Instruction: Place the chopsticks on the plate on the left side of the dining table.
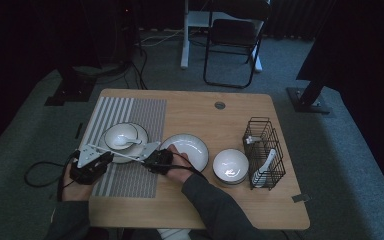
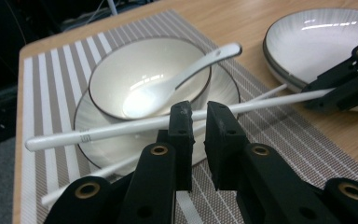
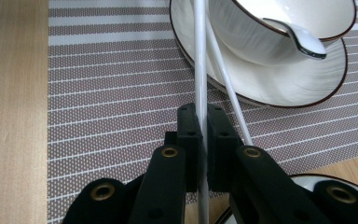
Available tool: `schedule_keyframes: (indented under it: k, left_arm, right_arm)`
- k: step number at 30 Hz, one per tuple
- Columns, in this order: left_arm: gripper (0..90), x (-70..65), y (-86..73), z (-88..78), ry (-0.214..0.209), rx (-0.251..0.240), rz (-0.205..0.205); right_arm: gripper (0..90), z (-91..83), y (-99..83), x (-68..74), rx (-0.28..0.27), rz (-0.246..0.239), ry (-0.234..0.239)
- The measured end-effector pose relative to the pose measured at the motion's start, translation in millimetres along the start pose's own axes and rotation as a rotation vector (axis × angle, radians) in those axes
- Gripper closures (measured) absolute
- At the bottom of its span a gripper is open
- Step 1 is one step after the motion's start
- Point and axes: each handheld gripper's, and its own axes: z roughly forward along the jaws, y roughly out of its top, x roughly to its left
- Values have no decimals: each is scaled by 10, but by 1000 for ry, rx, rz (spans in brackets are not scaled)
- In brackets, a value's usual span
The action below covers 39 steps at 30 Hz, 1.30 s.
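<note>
Two white chopsticks cross the striped placemat (image 1: 130,180). My right gripper (image 3: 204,119) (image 1: 148,160) (image 2: 317,95) is shut on the near end of one chopstick (image 3: 199,60) (image 2: 98,133) (image 1: 117,154), which reaches out over a white plate (image 3: 279,88) (image 2: 223,88). The second chopstick (image 3: 228,88) (image 2: 88,179) lies loose across the plate's rim and the mat. A bowl (image 2: 144,70) (image 1: 120,136) with a white spoon (image 2: 182,77) (image 3: 303,42) in it stands on the plate. My left gripper (image 2: 199,116) (image 1: 102,159) has a narrow gap between its jaws; the held chopstick passes just beyond its tips, ungripped.
A deep white plate (image 1: 192,147) (image 2: 317,42) sits right of the mat, by my right hand. Farther right are stacked white bowls (image 1: 230,165) and a black wire rack (image 1: 264,150) with spoons in it. Bare wood (image 1: 205,200) lies at the table's front.
</note>
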Motion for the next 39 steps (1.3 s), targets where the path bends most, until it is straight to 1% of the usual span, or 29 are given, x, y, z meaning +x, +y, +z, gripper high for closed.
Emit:
schedule_keyframes:
  k: [3,7,18,23,28,32,39]
  left_arm:
    - [838,6,-64,59,-4,21,-14]
    - [852,1,-128,121,-10,46,-22]
    - [864,3,-228,229,-24,84,-38]
    - [864,0,-266,301,-37,100,-48]
    - [864,-9,-260,334,-41,99,-49]
    - [864,-21,-240,361,-45,100,-41]
    - [868,-30,-213,441,-45,111,-34]
  right_arm:
    - [863,34,7,0,9,-7,4]
    - [862,95,2,-15,21,-20,8]
    - [862,235,58,-3,54,-66,23]
    - [862,303,67,-14,72,-87,27]
    - [862,342,71,-9,82,-96,34]
    - [862,360,80,6,93,-113,34]
    - [861,377,88,-20,106,-114,27]
